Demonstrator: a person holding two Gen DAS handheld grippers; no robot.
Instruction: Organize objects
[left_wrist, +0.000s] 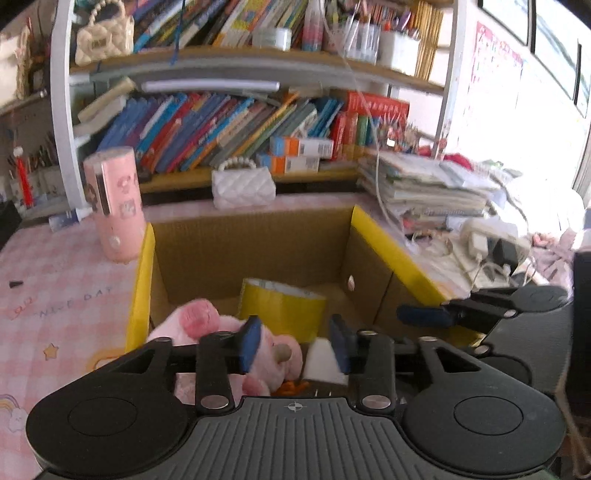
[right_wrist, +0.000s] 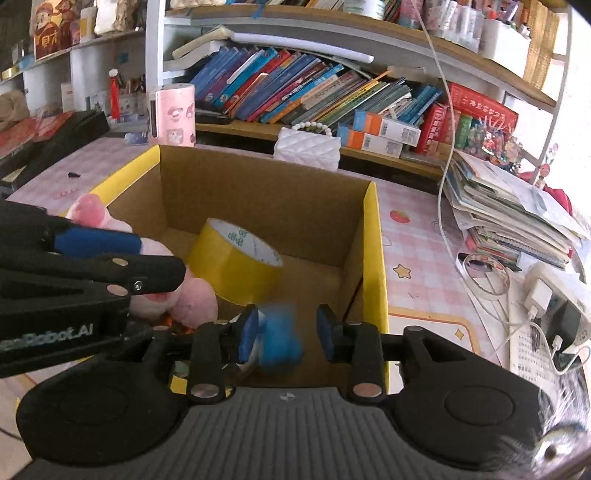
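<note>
Cardboard box (left_wrist: 251, 240) parked open-topped on the pink checked desk (left_wrist: 55, 295), yellow along the rims. Spotted a yellow tape roll (left_wrist: 282, 306) lying tilted on the box floor, near the middle. Caught a pink plush toy (left_wrist: 207, 321) heaped in the box's near-left corner, just beside the roll.

Found the left hand-held gripper (left_wrist: 295, 341) poised over that same corner, jaws spread wide, blue pads (left_wrist: 249, 339) well clear of each other, nothing pinched. Glimpsed a small white thing (left_wrist: 325, 362) right against its right-side pad; couldn't tell whether touching.

Picked out the right hand-held gripper (right_wrist: 286, 328) above the box's near-right corner, jaws wide too. Saw a blue object (right_wrist: 280, 339) smeared with blur between its pads, close to the left-side one, with a clear gap to the other; not clamped. Couldn't make out what it was.

Noted a pink cylinder (left_wrist: 114, 203) standing upright just outside the box's far-left corner. Clocked a white quilted purse (left_wrist: 243, 184) with a bead handle right behind the box's far wall. Marked a stack of papers (right_wrist: 509, 206) out past the box's right wall, apart from it.
</note>
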